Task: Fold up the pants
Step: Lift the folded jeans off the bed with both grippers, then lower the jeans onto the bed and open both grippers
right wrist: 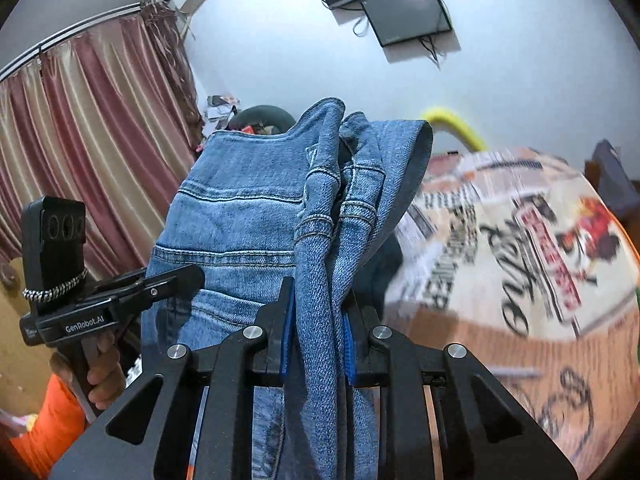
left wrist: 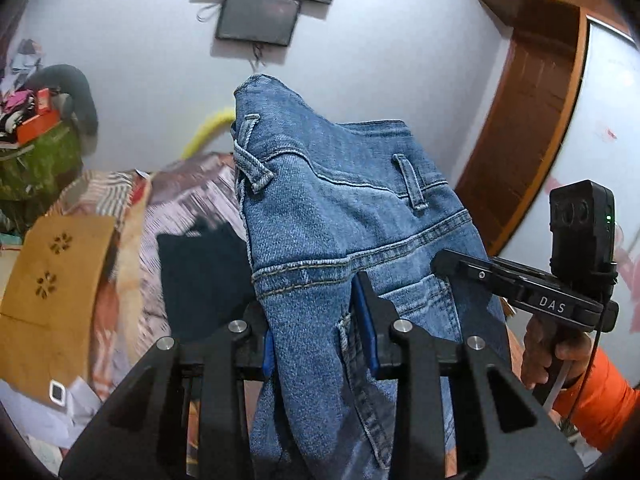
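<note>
Right up close in the left wrist view, the left tongs [left wrist: 320, 344] are clamped on a bunched fold of the blue jeans [left wrist: 340, 208], blue pads pinching denim near a back pocket seam. Over in the right wrist view, the right tongs [right wrist: 318, 334] are squeezed narrow on a thick gathered strip of the same jeans [right wrist: 240, 216], stitched seams running up between the pads. The pants hang in the air between the two grippers, waistband end up and the rest dropping below the frames, above the bed's printed bedspread [right wrist: 520, 248]. That denim looks heavy and floppy but grippy, so it should sag and not slide; the waistband and seam edges look the firmest places to hold. It's mid-blue, faded in patches, with tan double stitching and belt loops showing. Farther back: a striped curtain [right wrist: 100, 120], a white wall [left wrist: 140, 60] and a dark wall-mounted screen [left wrist: 258, 18].
</note>
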The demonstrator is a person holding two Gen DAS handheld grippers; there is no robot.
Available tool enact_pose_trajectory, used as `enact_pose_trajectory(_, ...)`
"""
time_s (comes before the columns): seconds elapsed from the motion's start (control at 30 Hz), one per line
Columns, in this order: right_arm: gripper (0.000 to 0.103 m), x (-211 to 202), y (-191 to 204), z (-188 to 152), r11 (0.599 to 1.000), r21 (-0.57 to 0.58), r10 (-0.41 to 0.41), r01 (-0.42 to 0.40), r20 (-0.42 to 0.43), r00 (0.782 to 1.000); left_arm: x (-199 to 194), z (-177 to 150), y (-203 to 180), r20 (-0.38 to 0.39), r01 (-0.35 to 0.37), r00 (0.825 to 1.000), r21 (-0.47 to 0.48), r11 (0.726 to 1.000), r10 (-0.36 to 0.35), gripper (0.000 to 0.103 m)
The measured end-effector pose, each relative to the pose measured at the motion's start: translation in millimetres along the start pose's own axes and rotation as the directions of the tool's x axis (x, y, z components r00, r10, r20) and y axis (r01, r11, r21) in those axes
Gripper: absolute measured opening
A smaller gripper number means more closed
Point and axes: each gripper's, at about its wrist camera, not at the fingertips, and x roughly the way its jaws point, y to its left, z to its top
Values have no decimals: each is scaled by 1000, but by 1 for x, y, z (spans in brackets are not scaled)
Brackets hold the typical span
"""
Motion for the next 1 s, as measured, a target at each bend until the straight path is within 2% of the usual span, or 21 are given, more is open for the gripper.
enact_pose_trajectory(0.2,18,65,2,19,1000,-14,-8,8,-38,999,34,19,58,5,-67,998,-59,996,67,33)
enact_pose_trajectory(0.4,18,139,-8,15,999,-14,-43,42,-121,992,85,7,115,-34,-126,992,-114,985,123,33)
enact_pose_trajectory(0.57,18,209,-29,0,991,-25,-132,130,-249,960,159,-17,172,-138,-147,983,-208,967,120,33)
enact_pose_trajectory(0.67,18,243,-45,-17,981,-46,-194,189,-339,921,200,-36,190,-214,-172,969,-216,961,125,34)
enact_pose_trajectory(0.7,19,249,-51,-22,979,-46,-202,199,-357,912,214,-43,194,-248,-183,960,-215,959,128,36)
enact_pose_trajectory(0.77,20,251,-58,-23,983,-16,-177,184,-371,912,241,-61,201,-321,-209,938,-217,953,133,38)
enact_pose_trajectory(0.8,20,250,-60,-23,984,-6,-165,176,-378,911,248,-66,203,-329,-212,935,-225,951,130,40)
enact_pose_trajectory(0.83,21,250,-58,-23,984,-22,-174,179,-382,908,246,-68,201,-310,-211,941,-232,949,134,41)
enact_pose_trajectory(0.9,23,244,-49,-22,981,-81,-195,177,-385,902,241,-68,199,-298,-223,943,-229,947,150,43)
enact_pose_trajectory(1.0,25,224,-36,-21,978,-109,-208,180,-360,909,227,-67,192,-319,-271,927,-199,942,199,43)
